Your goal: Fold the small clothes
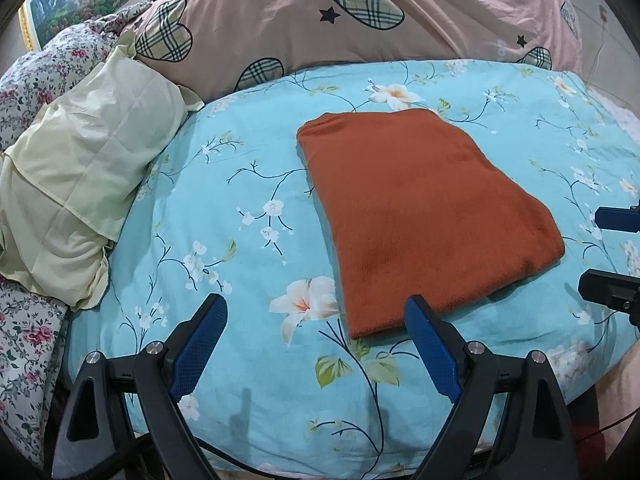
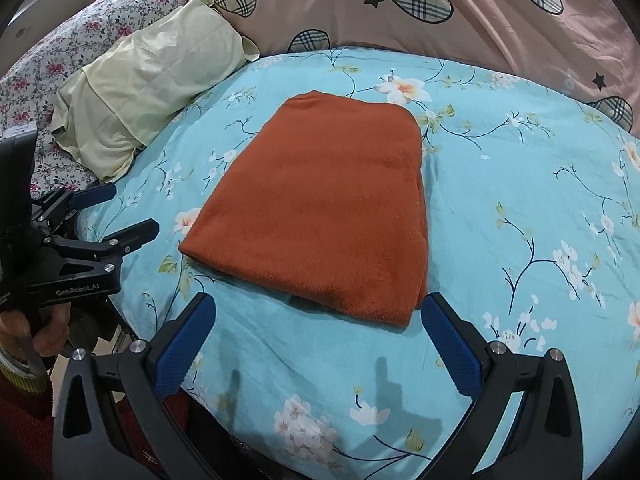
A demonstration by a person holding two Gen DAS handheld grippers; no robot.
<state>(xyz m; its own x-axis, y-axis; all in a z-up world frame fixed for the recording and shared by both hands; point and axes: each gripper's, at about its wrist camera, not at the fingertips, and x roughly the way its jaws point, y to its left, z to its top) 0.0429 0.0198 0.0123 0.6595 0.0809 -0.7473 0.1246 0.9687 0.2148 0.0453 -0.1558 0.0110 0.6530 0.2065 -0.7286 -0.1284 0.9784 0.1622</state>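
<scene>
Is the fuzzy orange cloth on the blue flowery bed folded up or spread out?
Folded. The fuzzy orange cloth lies as a neat, compact rectangle with doubled layers showing at its near edge, flat on the blue floral bedsheet.

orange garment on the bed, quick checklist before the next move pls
1. Orange garment folded into a compact rectangle: ok.
2. Garment lying flat on the blue floral sheet, edges even: ok in view; underside cannot tell.
3. Left claw open, nothing between its fingers: ok.
4. Right claw open, nothing between its fingers: ok.
5. Both claws clear of the garment: left ok; right finger close to the near corner, cannot tell.
6. Yellow pillow clear of the garment: ok.
</scene>
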